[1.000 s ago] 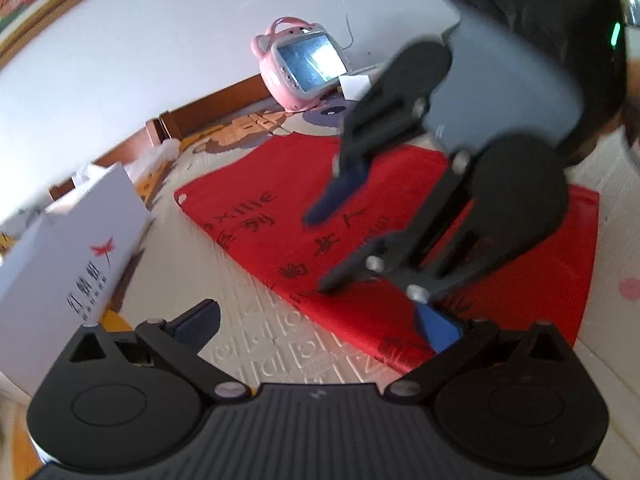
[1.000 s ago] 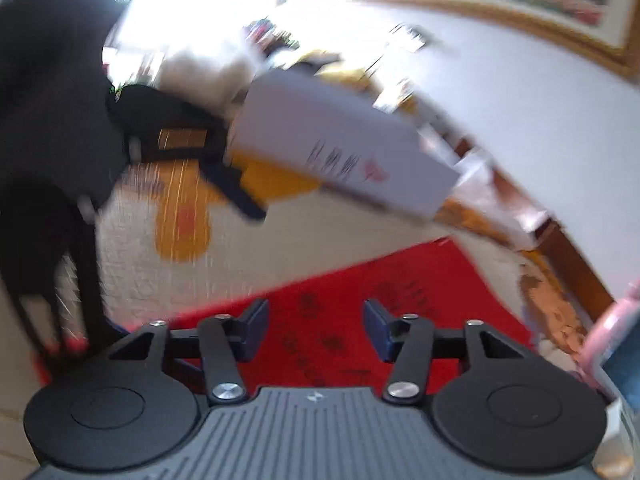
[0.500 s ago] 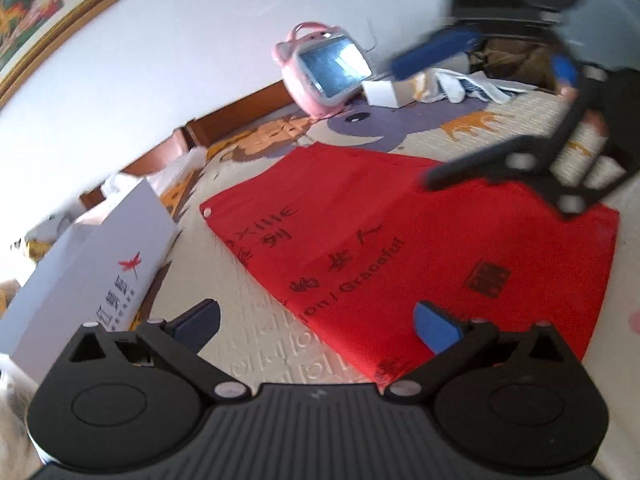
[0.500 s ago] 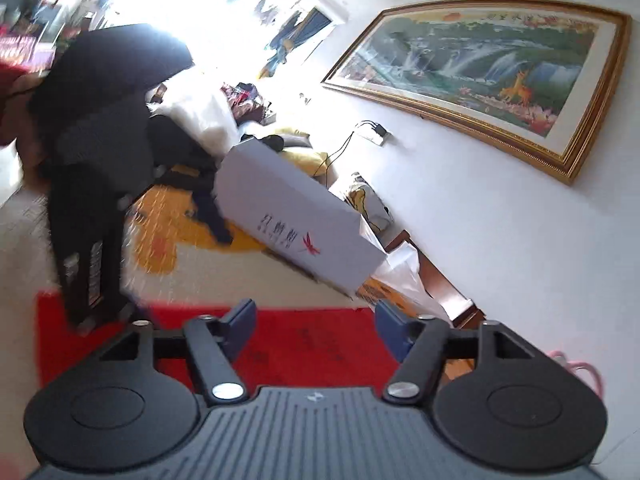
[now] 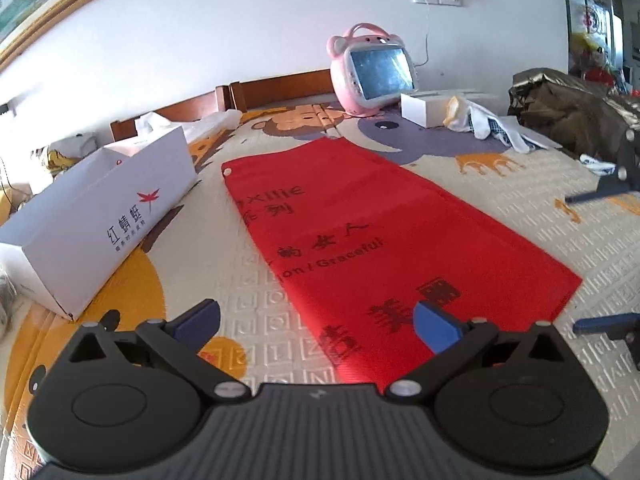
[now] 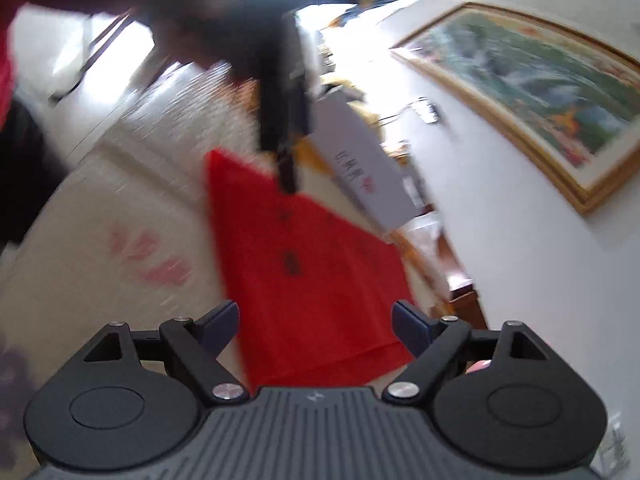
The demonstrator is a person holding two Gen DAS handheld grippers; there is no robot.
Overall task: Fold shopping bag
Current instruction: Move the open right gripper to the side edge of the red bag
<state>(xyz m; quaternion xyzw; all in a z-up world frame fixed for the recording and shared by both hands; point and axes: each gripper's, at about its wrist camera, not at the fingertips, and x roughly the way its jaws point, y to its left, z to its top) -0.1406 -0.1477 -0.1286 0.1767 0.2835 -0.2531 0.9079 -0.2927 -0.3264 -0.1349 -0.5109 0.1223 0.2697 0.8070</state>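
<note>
A long white box [image 5: 100,216] printed with a red dragonfly mark was seen at the far left of the left wrist view, lying on a patterned play mat [image 5: 248,280] just beside the red shopping bag [image 5: 372,232]. The bag was spread flat on the mat, its dark lettering facing up and one end reaching toward a pink bear-shaped screen toy [image 5: 374,68] set against the white wall. The left tool [image 5: 316,320] was held low over the bag's near end, its blue pads set wide apart with nothing gripped between them. Further right, a small white carton [image 5: 426,108] and crumpled cloths [image 5: 492,124] were scattered near a dark heap of wrapping [image 5: 576,112], and part of the right tool was caught at the frame's right edge. In the blurred right wrist view, the right tool [image 6: 316,330] was pictured above the bag's [image 6: 316,272] other end, its jaws opening with nothing pinched, while the left tool [image 6: 284,112] was seen beyond it and a gold-framed landscape painting [image 6: 536,92] hung on the wall at right.
</note>
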